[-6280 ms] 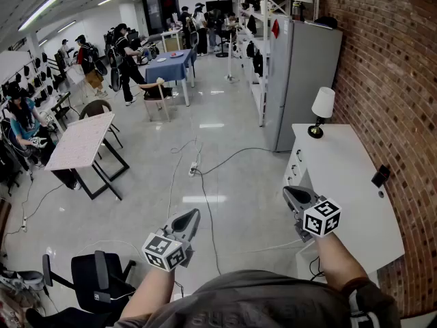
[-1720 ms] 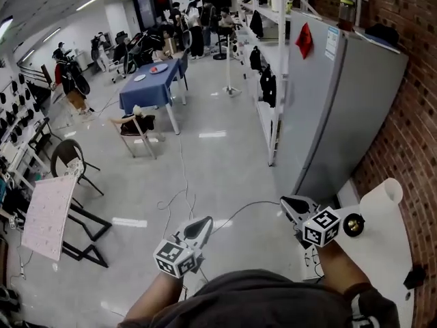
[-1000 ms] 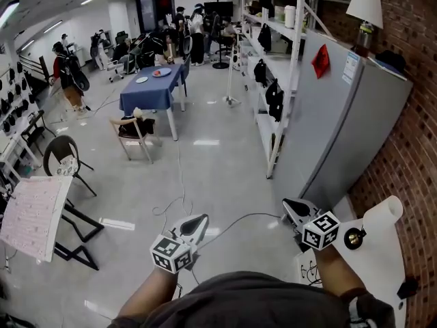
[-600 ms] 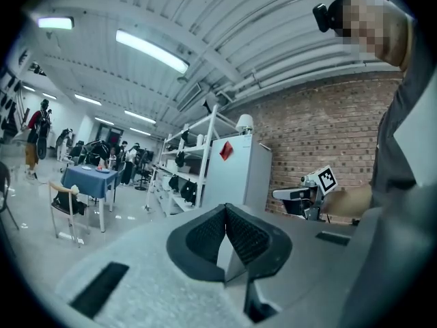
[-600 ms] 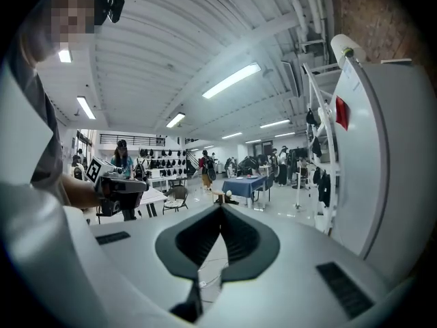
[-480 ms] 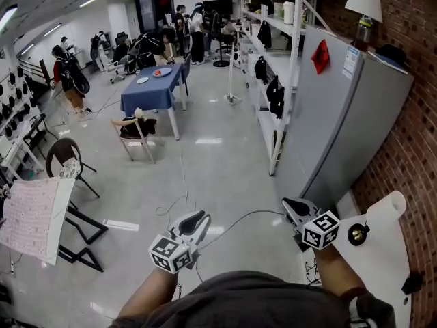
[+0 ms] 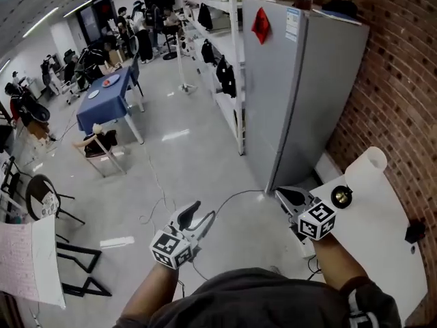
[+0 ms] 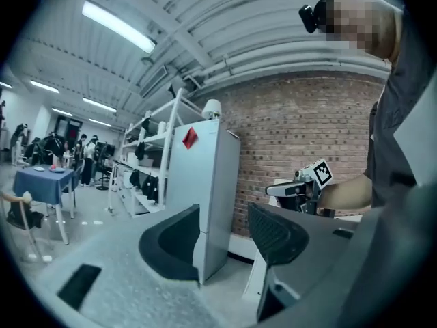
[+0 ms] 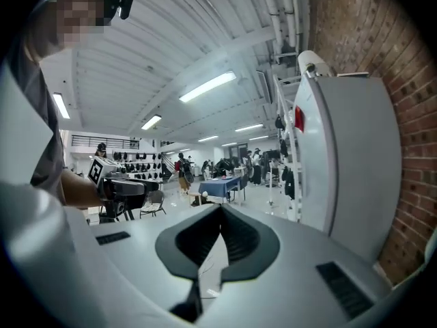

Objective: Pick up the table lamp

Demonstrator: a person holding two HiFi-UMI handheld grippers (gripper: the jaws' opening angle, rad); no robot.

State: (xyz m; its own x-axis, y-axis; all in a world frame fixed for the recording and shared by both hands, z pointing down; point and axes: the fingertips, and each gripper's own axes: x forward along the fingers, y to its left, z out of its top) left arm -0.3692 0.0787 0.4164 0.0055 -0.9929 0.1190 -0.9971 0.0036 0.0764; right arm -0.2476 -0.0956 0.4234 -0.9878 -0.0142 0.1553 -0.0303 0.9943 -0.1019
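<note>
White table lamp [image 7: 360, 173] sits ungrasped on the worktop [image 7: 382, 241], your right tongs [image 7: 284, 195] nearby pressed together, left tongs [image 7: 203, 212] just opening, empty.

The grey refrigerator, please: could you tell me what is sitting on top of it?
A white-shaded lamp and a dark bundle sit there; whatever lies behind them is hidden.

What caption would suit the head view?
Left tool just opened, empty; right tool shut near the table lamp on a white table.
</note>
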